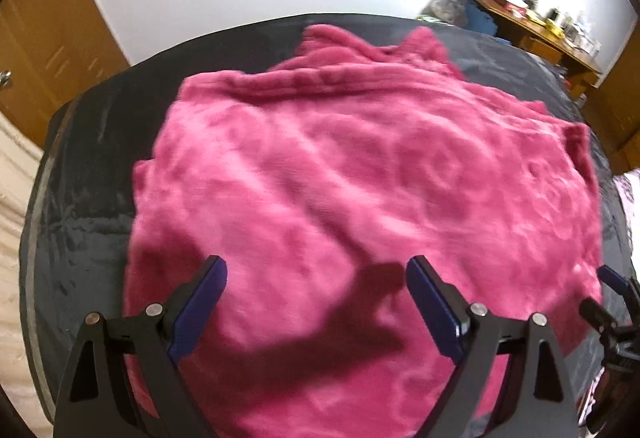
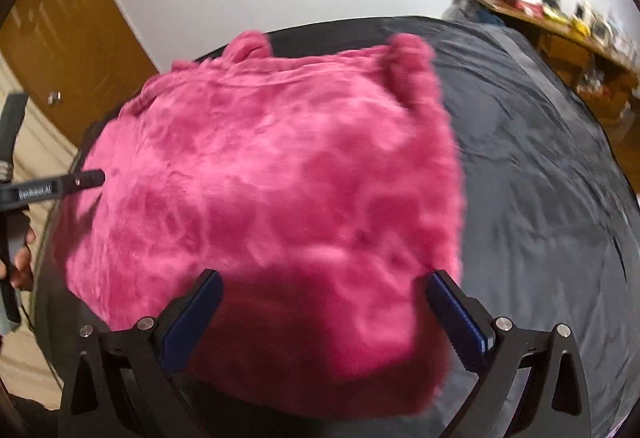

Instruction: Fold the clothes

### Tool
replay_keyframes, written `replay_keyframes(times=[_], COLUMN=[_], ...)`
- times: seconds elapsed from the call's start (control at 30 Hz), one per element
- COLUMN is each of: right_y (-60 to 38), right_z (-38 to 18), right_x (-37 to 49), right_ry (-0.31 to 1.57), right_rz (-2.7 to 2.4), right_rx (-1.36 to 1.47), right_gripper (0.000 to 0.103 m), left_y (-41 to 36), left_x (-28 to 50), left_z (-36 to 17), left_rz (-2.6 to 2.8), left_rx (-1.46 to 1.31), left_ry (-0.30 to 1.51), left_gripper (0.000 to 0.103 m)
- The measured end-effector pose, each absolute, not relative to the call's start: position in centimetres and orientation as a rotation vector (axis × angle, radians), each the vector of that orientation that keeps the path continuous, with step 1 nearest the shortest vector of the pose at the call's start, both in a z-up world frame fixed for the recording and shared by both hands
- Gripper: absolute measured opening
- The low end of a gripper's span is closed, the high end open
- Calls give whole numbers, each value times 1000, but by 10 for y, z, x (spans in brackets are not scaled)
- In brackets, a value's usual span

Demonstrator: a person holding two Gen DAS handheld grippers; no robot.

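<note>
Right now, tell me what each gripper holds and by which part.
Nothing. Left gripper and right gripper both hover with jaws wide apart above the pink garment on the bed.

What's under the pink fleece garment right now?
The pink fleece garment lies on a dark grey sheet, visible all around it. Whatever is directly beneath the fleece is covered.

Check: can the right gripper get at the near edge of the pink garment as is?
Probably yes. The right gripper is open above the pink garment, whose near edge lies uncovered between its fingers; nothing blocks it.
</note>
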State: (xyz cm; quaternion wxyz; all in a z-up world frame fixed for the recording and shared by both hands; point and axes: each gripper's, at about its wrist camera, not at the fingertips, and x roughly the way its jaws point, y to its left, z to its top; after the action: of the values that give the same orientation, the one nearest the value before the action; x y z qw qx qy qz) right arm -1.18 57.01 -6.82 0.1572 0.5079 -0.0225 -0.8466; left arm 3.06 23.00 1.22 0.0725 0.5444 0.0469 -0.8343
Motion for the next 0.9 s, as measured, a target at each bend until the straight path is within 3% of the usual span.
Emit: replay_keyframes(times=[0.3, 0.57, 0.9], right_y=[611, 598, 591], right_z=[-92, -96, -106], right_x=[-5, -21, -68], right_ry=[-394, -347, -341], right_rz=[-2387, -2373, -2338], right_rx=[1567, 1529, 1510], right_gripper=[103, 103, 103], left_y=[261, 270, 271], left_x=[21, 18, 16], left_z=[-20, -39, -44], left_rz=[-2498, -2491, -2470], left_rx=[1718, 1698, 1660], left_ry=[95, -30, 12], left_gripper=[93, 99, 102])
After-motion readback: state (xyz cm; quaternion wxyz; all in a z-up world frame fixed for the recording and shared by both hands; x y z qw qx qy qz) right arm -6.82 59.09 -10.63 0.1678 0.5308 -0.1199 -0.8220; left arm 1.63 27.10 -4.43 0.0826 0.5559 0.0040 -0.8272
